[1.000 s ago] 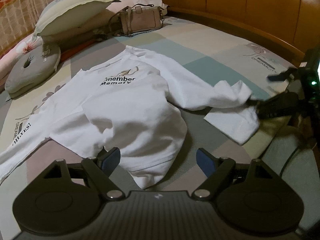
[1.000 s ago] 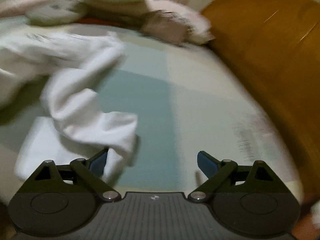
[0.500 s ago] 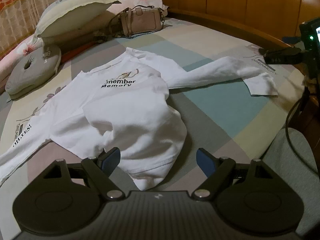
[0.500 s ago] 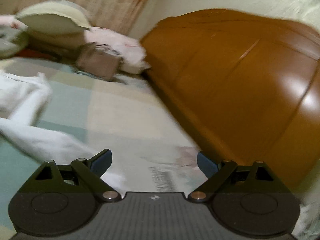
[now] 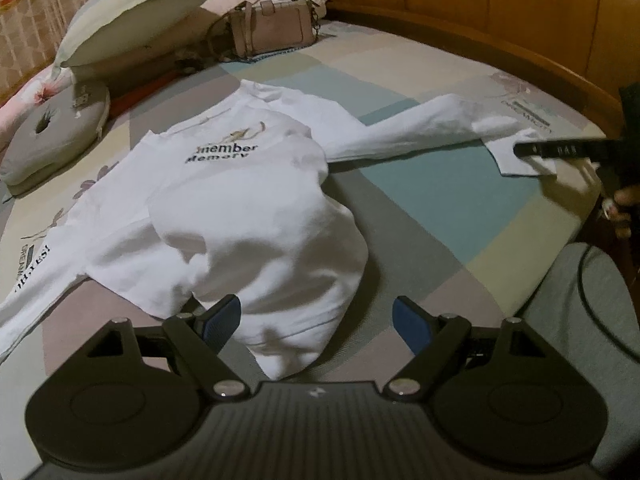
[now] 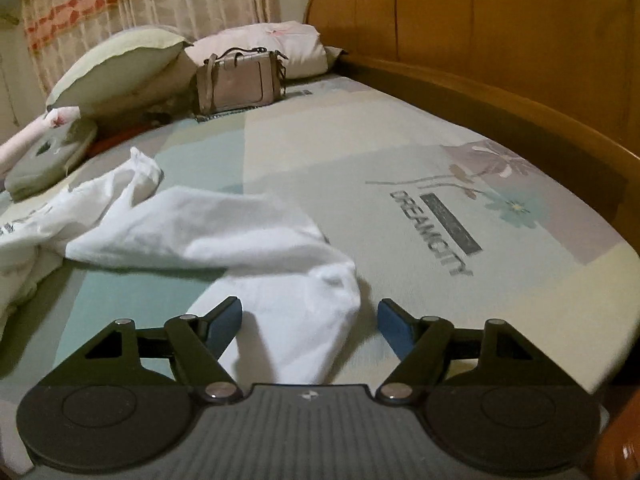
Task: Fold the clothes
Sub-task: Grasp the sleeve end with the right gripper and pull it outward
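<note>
A white shirt [image 5: 224,208] lies spread across the middle of the bed [image 5: 440,208], its printed chest up and its hem bunched at lower centre of the left wrist view. One sleeve [image 5: 408,132] runs out to the right of that frame, its cuff [image 6: 308,320] near the bed's edge. The left gripper [image 5: 316,320] hovers over the hem with its fingers [image 5: 222,320] wide apart, gripping nothing. The right gripper [image 6: 310,324] sits at the cuff: its jaws are closing, the cuff lies between them, and the pads do not yet press on it. At the right edge of the left wrist view a hand [image 5: 624,208] holds that gripper. A bag [image 5: 272,28] and pillows [image 5: 132,20] lie at upper left, against a wooden headboard [image 5: 500,12].
</note>
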Motion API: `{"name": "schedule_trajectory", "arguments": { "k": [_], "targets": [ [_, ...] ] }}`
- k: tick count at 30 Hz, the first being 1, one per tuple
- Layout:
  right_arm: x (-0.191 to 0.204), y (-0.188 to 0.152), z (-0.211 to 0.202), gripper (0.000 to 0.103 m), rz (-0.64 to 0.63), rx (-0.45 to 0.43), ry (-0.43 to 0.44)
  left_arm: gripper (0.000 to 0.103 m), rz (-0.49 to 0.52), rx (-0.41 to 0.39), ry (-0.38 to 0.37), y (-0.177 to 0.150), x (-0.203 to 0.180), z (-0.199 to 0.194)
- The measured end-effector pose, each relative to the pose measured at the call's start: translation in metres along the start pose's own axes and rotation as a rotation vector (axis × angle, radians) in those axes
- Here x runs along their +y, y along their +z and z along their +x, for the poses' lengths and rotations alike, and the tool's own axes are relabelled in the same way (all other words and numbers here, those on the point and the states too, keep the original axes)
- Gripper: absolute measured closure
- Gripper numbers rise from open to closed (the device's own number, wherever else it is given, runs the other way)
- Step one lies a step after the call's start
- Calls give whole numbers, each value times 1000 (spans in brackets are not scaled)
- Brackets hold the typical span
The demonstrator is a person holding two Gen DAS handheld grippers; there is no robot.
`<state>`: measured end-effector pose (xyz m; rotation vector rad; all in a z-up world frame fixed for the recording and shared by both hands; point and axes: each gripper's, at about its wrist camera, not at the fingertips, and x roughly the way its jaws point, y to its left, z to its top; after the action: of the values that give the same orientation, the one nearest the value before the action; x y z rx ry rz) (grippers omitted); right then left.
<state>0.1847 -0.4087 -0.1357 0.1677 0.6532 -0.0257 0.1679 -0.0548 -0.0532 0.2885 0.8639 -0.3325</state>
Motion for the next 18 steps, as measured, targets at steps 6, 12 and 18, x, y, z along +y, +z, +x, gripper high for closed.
{"name": "schedule_trajectory", "arguments": {
  "k": [6,12,18],
  "targets": [
    [12,19,10,91,-139,35,-47,20,-3,3,2,-1,0,0],
    [29,37,-7,91,-330,-67,-242,20,-6,-10,7,0,-1,-5],
    [68,37,-29,91,-392,-115,-70,20,-2,-31,13,0,-1,-15]
  ]
}}
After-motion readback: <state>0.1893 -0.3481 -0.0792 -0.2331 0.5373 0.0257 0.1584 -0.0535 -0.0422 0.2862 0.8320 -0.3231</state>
